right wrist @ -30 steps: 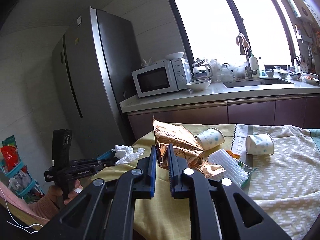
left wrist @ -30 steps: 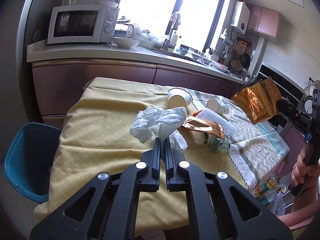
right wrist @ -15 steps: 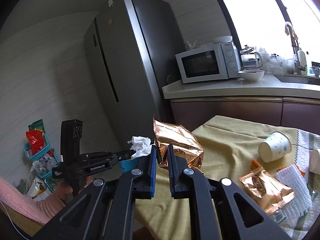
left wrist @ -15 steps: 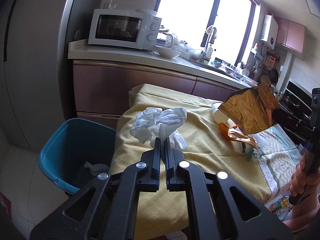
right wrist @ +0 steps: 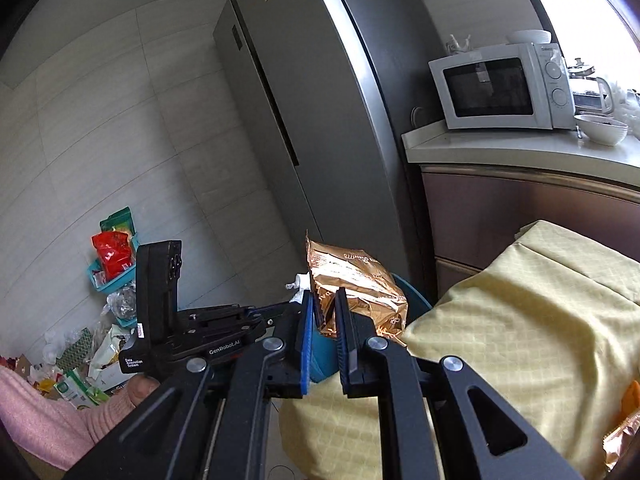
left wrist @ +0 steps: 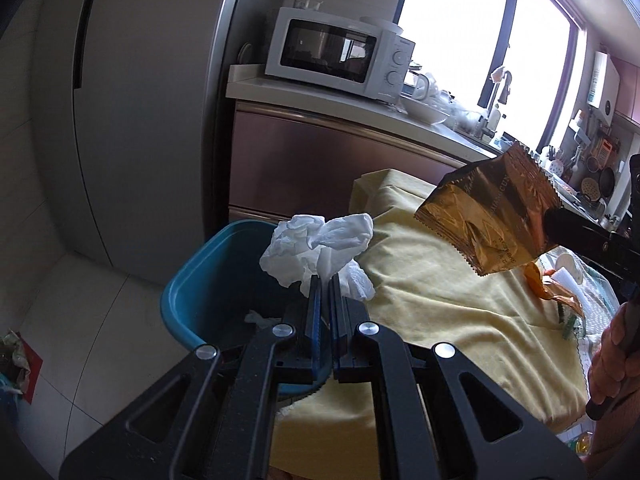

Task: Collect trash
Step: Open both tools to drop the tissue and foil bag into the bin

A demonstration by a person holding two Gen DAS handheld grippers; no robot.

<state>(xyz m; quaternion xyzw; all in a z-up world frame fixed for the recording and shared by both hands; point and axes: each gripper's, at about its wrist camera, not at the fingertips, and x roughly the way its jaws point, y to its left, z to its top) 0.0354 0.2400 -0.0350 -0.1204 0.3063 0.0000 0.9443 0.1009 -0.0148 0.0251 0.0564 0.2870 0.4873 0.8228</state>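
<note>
My left hand-held gripper (left wrist: pixel 325 280) is clamped on a crumpled white tissue (left wrist: pixel 320 246), which bunches up above and ahead of the tips with no clear long axis. Just beyond and below it, to the left, sits the blue bin (left wrist: pixel 192 300), with a white scrap on its floor. To the right of the left hand-held gripper the yellow-clothed table (left wrist: pixel 440 312) spreads out.

My right hand-held gripper (right wrist: pixel 325 300) is clamped on the lower edge of a gold foil bag (right wrist: pixel 352 280). The bag's long axis runs up and away from the tips, its serrated end uppermost. The bin's rim (right wrist: pixel 412 292) shows right behind the bag; the table lies to the right.
</note>
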